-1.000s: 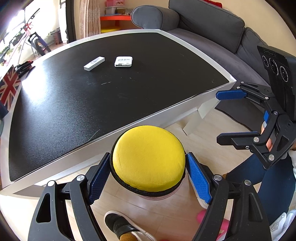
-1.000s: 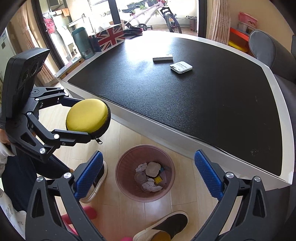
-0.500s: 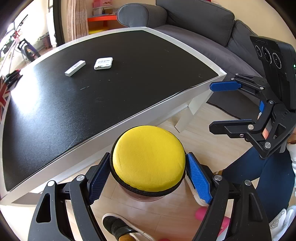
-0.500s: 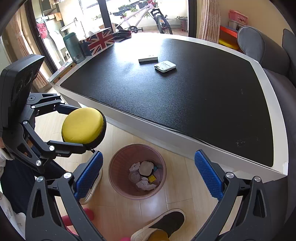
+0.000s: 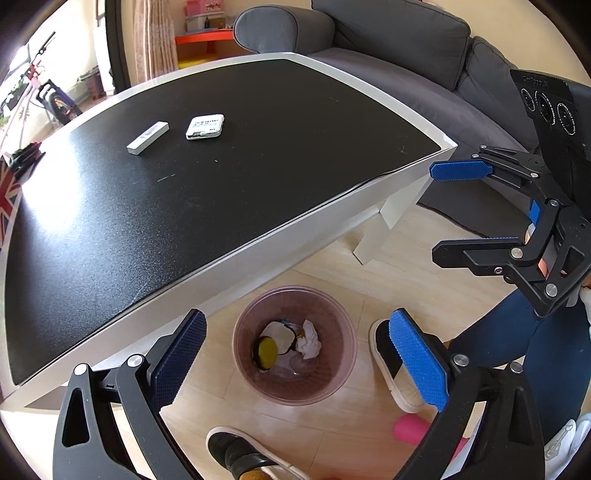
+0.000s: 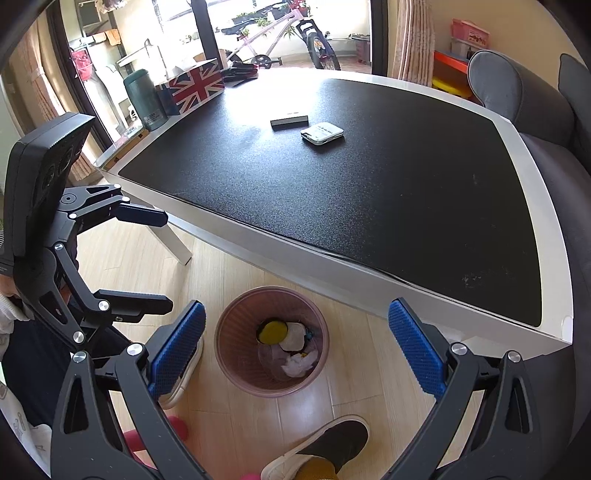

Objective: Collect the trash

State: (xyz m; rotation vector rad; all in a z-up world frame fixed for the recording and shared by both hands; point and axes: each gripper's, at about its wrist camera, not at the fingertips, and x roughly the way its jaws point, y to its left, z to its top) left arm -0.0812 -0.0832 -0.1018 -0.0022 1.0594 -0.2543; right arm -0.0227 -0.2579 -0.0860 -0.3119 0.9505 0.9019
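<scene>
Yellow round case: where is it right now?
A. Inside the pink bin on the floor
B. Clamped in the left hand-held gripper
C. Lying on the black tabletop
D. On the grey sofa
A. The yellow round case lies among scraps inside the pink bin, and the left hand-held gripper above it stands open and empty.

Daylight floods in from the window (image 6: 280,33) at the far end of the room, blowing it out to near white. It throws a broad glare patch across the black worktop (image 6: 369,192), and a second sheen shows at the worktop's left side in the left wrist view. Both pictures are sharp and bright, with strong fisheye bending and dark vignetted corners.
</scene>
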